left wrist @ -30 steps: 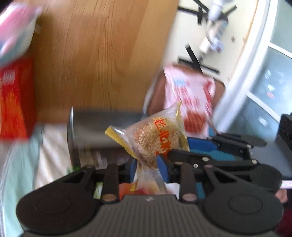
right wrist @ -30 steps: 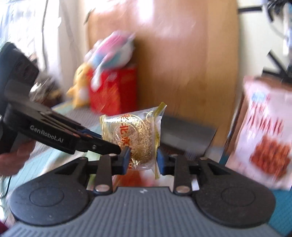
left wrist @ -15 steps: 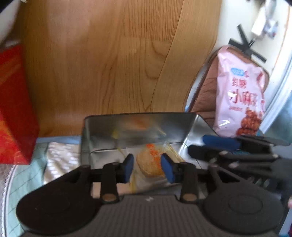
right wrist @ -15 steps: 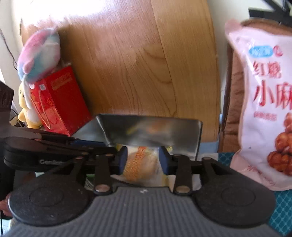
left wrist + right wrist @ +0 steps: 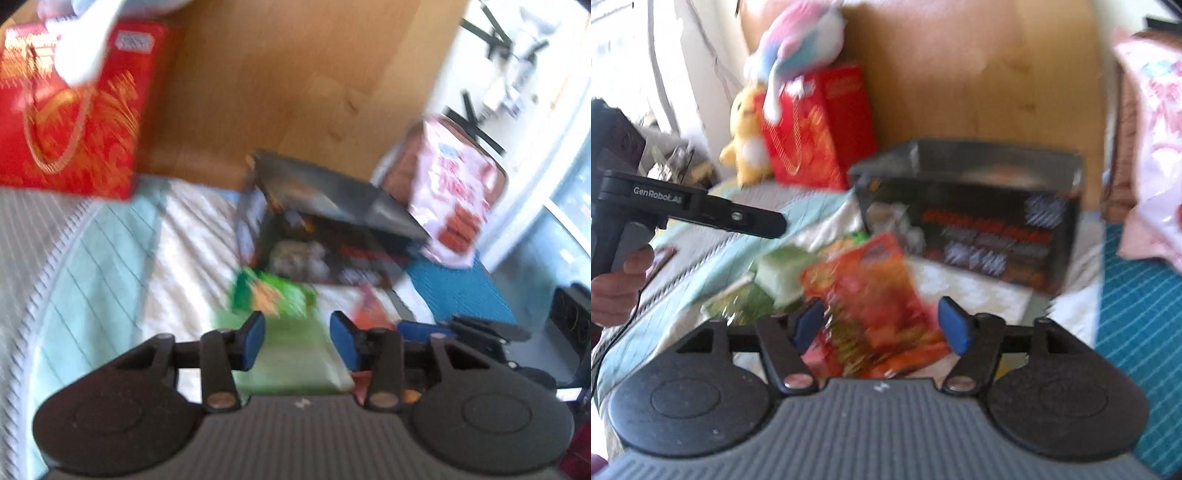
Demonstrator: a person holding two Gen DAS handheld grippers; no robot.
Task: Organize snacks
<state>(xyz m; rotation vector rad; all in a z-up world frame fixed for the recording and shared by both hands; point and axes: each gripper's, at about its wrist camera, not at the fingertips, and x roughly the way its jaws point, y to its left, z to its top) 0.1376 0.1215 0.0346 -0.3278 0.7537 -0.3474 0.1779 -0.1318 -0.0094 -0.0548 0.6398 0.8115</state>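
Note:
A dark open snack box [image 5: 332, 240] with a raised shiny lid stands on the bed; it also shows in the right wrist view [image 5: 979, 229]. My left gripper [image 5: 297, 339] is open and empty above a green snack packet [image 5: 273, 295]. My right gripper [image 5: 882, 325] is open and empty above a red-orange snack packet [image 5: 875, 291]. The green packet [image 5: 779, 273] lies left of the red one. The frames are blurred.
A red gift bag [image 5: 70, 110] and plush toys [image 5: 750, 147] stand at the back left by a wooden headboard [image 5: 295, 74]. A pink snack bag [image 5: 450, 192] leans at the right. The left gripper [image 5: 694, 214] shows at the left.
The wrapped pastry that both grippers held went down into the box and was let go. Both grippers opened and drew back to above the loose packets in front of the box.

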